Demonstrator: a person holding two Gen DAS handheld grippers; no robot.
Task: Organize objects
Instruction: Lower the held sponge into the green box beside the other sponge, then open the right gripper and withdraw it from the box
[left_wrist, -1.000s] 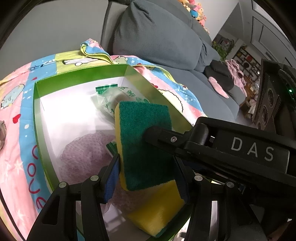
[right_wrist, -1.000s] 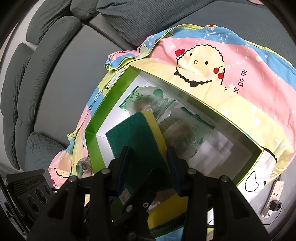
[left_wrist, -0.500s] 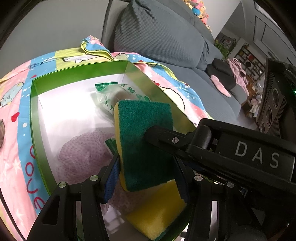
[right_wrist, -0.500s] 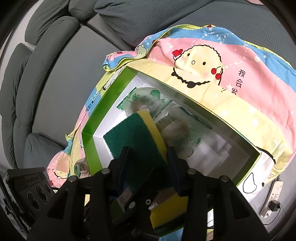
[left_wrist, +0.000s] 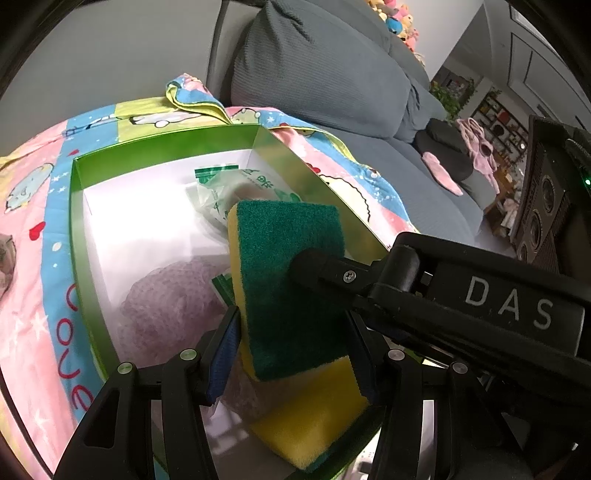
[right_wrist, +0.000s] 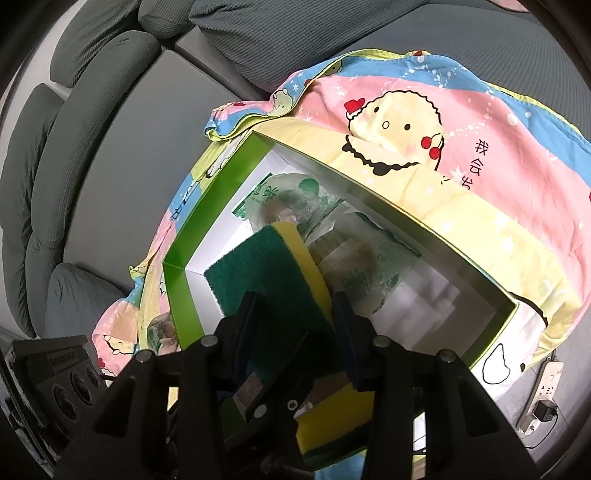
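Left tongs (left_wrist: 291, 354) clamp the upper green-and-yellow sponge (left_wrist: 291, 295) across its width above the green box (left_wrist: 79, 229), right tongs (right_wrist: 295, 328) pinching that sponge (right_wrist: 266, 273) from its other end.

We lose the lower part of the yellow sponge with the dark green scouring face (left_wrist: 288, 291) behind the black gripper fingers (right_wrist: 243, 325) in the right wrist view. The sponge itself covers part of the clear green-printed plastic packets (left_wrist: 229, 184). The pale purple mesh bundle (left_wrist: 173, 306) is too blurred for us to identify, and the shelves in the far room (left_wrist: 498, 122) are too small.
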